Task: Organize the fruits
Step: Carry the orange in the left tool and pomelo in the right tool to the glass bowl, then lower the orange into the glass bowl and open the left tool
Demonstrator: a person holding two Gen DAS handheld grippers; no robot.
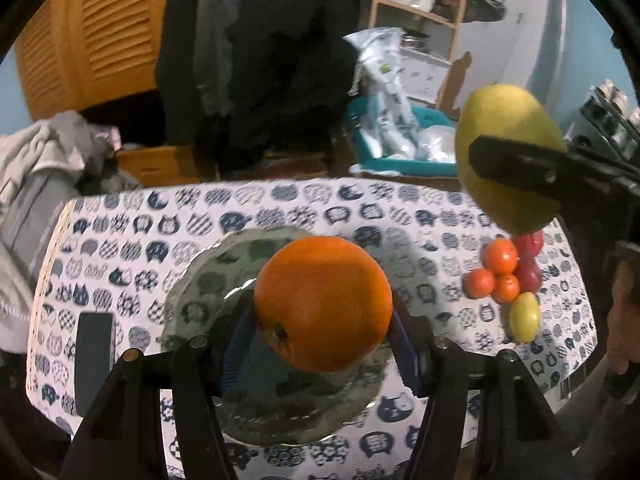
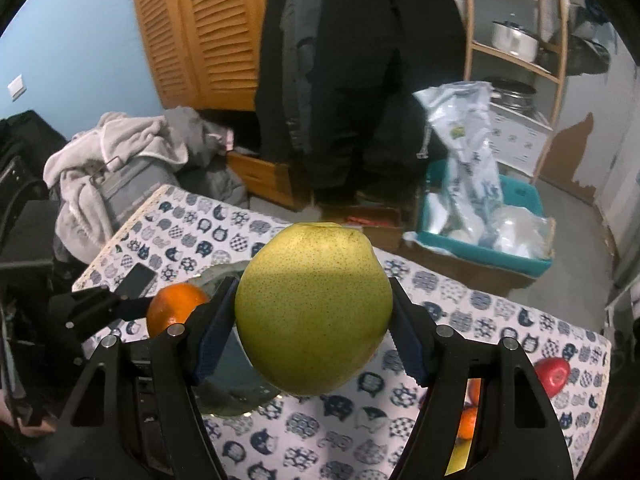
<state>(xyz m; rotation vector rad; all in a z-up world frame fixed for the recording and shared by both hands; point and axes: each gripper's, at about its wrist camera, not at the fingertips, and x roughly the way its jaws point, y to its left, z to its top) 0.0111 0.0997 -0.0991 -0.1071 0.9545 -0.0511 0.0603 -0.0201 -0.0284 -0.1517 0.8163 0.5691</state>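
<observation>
Your left gripper [image 1: 324, 320] is clamped on the orange [image 1: 323, 303], held above the glass plate [image 1: 192, 288], whose middle the fruit hides. Your right gripper [image 2: 314, 322] grips the pear [image 2: 314, 308] between both pads, above the plate's edge. On the cat-print tablecloth [image 1: 280, 208], the fruit pile [image 1: 506, 280] sits partly behind the pear; from the right wrist, the gripper frame cuts most of it off.

A dimpled, matt orange [image 1: 324, 304], a speckled smooth pear [image 2: 314, 308], a printed cloth tablecloth [image 1: 320, 208], a glossy glass plate [image 1: 208, 280].
</observation>
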